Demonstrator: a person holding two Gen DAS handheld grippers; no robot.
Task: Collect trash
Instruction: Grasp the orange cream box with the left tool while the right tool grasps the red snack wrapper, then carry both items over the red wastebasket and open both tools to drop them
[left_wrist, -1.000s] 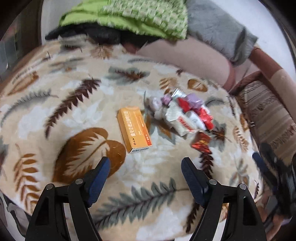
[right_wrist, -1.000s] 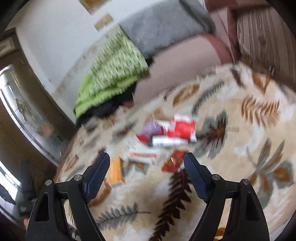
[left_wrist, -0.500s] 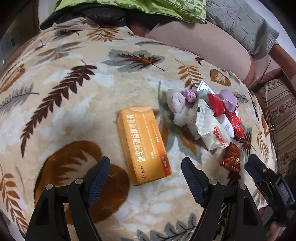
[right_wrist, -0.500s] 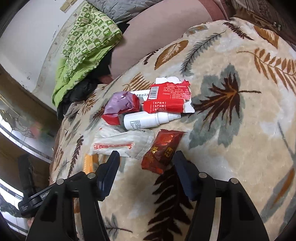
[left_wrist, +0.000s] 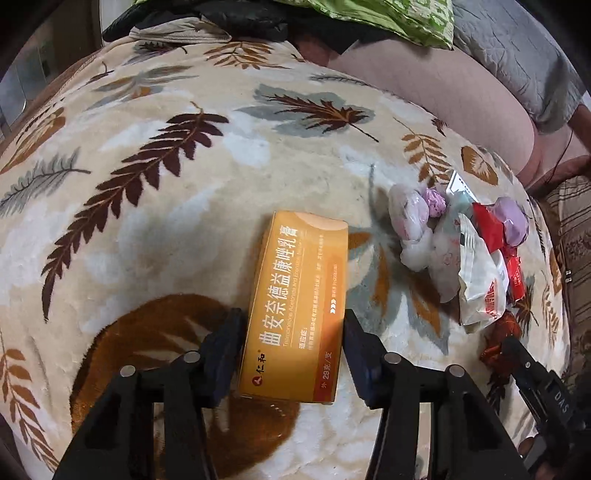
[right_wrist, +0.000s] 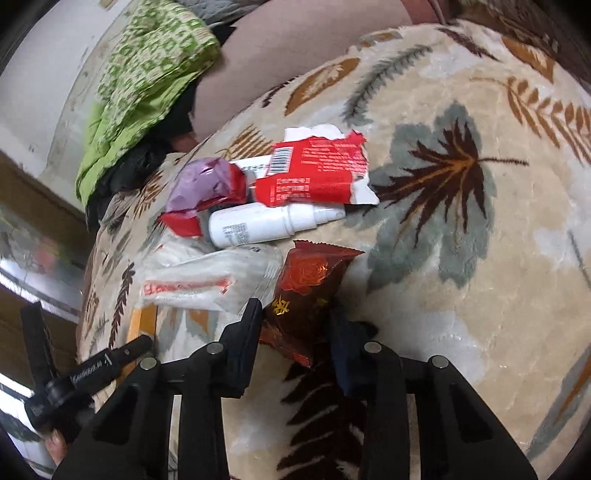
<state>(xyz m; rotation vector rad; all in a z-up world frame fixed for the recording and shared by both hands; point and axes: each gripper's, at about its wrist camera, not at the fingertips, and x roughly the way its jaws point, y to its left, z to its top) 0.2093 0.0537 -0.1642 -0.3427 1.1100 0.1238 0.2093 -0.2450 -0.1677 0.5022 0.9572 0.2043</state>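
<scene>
Between the fingers of the left gripper (left_wrist: 291, 350) lies the orange carton (left_wrist: 295, 314), flat on the leaf-patterned blanket (left_wrist: 155, 206), its near end bracketed by both pads, which stand right at its long edges; whether they press it yet I cannot tell, and it has not been lifted. Between the fingers of the right gripper (right_wrist: 295, 332) sits the dark red foil wrapper (right_wrist: 303, 295), the jaws narrowed close about its lower half, though again a firm pinch is not something I can confirm. Just ahead of those right fingertips, the rest of the litter is bunched together: a clear plastic wrapper with red print (right_wrist: 207, 284) off the left finger, then a white spray bottle (right_wrist: 266, 221), a torn red packet (right_wrist: 317, 177) and a crumpled purple wrapper (right_wrist: 199, 184) farther out. No bin or bag shows in either view. By my reckoning the collecting has barely begun: two pieces are being taken, nothing is gathered away, and the whole pile remains on the bed.
</scene>
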